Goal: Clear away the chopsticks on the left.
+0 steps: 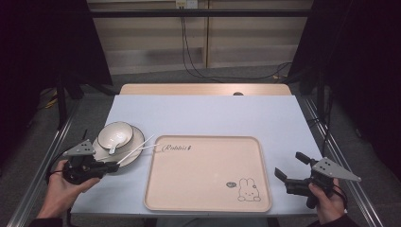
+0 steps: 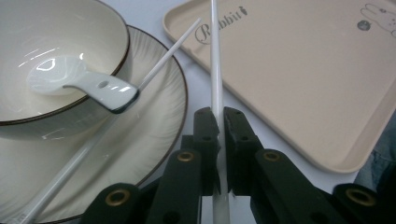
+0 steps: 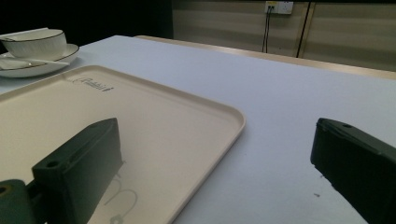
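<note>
Between the jaws of the left gripper (image 2: 218, 122): one white chopstick (image 2: 215, 70), clenched near its lower end, tip pointing toward the tray (image 2: 299, 84). Beside it: second chopstick (image 2: 163, 58), lying across the plate (image 2: 161, 112) rim, ungripped. On the plate: bowl (image 2: 28, 100) with a white spoon (image 2: 77, 84) resting inside. Centre of desk (image 1: 203, 113): beige tray, bare, just right of the plate. Right gripper (image 1: 294, 169): jaws released wide, holding nothing, near the tray's right edge. Step judged: lifting the chopstick off the plate. Next move calls for a steady carry, keeping the thin stick from pivoting in the grip.
</note>
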A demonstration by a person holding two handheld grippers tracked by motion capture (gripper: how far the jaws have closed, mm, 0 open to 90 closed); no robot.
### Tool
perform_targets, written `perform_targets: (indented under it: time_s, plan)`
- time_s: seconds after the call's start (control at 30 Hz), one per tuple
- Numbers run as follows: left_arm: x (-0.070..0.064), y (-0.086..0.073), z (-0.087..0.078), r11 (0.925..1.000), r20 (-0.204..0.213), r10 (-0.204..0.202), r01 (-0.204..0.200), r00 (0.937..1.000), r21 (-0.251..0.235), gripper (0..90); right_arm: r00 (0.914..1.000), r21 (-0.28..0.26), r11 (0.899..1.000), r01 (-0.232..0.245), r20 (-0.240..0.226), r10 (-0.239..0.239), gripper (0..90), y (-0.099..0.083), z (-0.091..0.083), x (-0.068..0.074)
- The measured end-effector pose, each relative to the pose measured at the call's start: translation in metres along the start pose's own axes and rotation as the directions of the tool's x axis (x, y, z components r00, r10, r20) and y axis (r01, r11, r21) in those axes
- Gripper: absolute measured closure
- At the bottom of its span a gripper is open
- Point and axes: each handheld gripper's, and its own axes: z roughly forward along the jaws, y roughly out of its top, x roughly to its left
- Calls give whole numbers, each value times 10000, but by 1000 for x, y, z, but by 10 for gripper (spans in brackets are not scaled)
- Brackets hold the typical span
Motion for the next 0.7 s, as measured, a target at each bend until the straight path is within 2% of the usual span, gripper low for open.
perform_targets:
  time_s: [0.07,0.1,0.17,0.3,0.37,0.47,0.57,0.7]
  plan:
    - [-7,1,-2,9993,-84,-267,265,9996,-275,845,10000,25,10000,7,6,-7,15,0,0,0]
    - [-7,1,-2,9993,-84,-267,265,9996,-275,845,10000,30,10000,13,20,-13,15,0,0,0]
    - [-19,3,-5,9954,-377,-672,645,9970,-704,845,10000,1,10000,2,35,-2,15,0,0,0]
    - [-30,2,-3,9925,-426,-963,927,9944,-797,845,10000,19,10000,10,22,-10,15,0,0,0]
    - [-35,2,-1,9886,-440,-1247,1204,9912,-905,845,10000,21,10000,10,-5,-10,15,0,0,0]
    - [-39,3,1,9854,-561,-1436,1375,9880,-1009,846,10000,26,10000,8,7,-8,15,0,0,0]
    - [-49,4,7,9767,-535,-1941,1879,9795,-1035,846,10000,17,10000,-1,-25,1,15,0,0,0]
    - [-62,7,15,9680,-637,-2281,2192,9716,-1222,846,10000,6,10000,-47,-29,47,15,1,0,0]
